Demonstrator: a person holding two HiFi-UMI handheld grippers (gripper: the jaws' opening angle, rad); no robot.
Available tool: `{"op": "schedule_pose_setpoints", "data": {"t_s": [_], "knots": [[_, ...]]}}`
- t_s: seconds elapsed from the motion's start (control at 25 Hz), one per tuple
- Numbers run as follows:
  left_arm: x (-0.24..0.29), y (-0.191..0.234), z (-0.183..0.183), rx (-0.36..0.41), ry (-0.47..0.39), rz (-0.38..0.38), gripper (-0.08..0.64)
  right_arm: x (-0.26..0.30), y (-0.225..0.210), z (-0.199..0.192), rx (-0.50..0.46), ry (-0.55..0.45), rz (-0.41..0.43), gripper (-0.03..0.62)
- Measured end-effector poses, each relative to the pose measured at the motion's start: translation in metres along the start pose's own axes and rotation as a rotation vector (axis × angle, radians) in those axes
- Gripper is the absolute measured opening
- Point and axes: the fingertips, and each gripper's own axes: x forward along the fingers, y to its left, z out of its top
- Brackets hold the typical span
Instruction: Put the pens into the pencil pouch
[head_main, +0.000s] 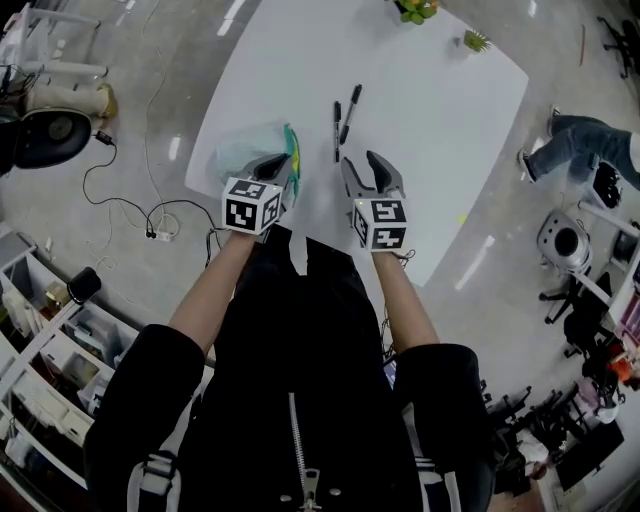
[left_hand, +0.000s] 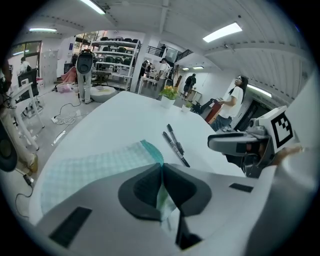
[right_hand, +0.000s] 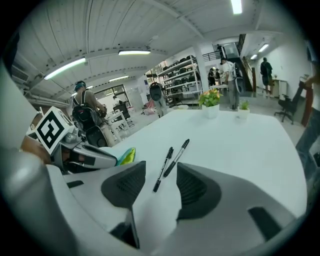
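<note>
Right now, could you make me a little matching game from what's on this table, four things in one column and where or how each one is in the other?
Things:
1. left gripper
2. right gripper
3. two black pens
4. potted plant

States or places:
A. at the far end of the white table
B. jaws apart, holding nothing
C. shut on the edge of the mesh pouch
D. lying side by side on the table, ahead of the right gripper

Pairs: 1-C, 2-B, 3-D, 4-A
</note>
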Motion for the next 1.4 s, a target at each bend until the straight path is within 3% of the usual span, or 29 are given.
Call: {"op": "schedule_pose_setpoints", "data": {"t_s": [0.4,0.84,1.0,1.4], "knots": [[-0.008,0.003,0.004,-0.02,-0.013,-0.042,0.035,0.044,0.021,-0.033,-0.039,0.12,0.029,0.175],[-0.013,0.009,0.007,-0.024,-0.011,-0.074,0.035,0.059,0.017,-0.054,-0.102,0.229,-0.031,0.13],[-0.014,0.009,0.006,-0.02,-0.01,-0.083,0.035,0.061,0.012,-0.062,-0.146,0.257,-0.08,0.057],[-0.019,0.012,0.006,-0.019,-0.017,-0.084,0.035,0.06,0.01,-0.066,-0.144,0.29,-0.086,0.041]]}}
